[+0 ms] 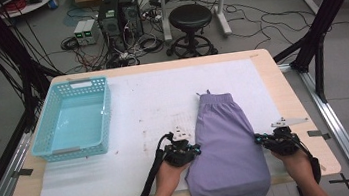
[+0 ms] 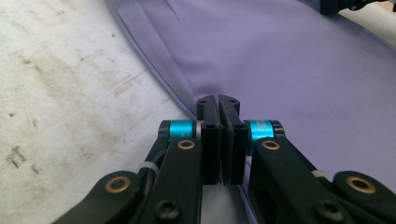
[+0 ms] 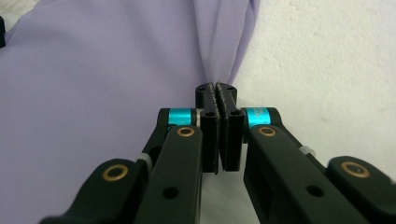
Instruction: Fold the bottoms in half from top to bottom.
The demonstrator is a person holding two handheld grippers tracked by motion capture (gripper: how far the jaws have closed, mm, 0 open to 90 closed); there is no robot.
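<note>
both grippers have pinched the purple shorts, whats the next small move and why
Probably lift both edges together and carry them toward the waistband. The left gripper and right gripper are each shut on a side edge of the purple shorts, which lie flat, so a fold seems ready.

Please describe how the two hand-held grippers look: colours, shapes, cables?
The left hand-held gripper and right hand-held gripper are black, with cyan cylinders and brass-coloured pivots beside flat black jaws. Each carries a grey three-cornered plate on top. A black cable trails from the left one.

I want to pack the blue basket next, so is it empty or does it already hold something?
Empty. The light blue plastic basket shows its bare bottom, and the purple cloth garment lies apart on the white mat.
</note>
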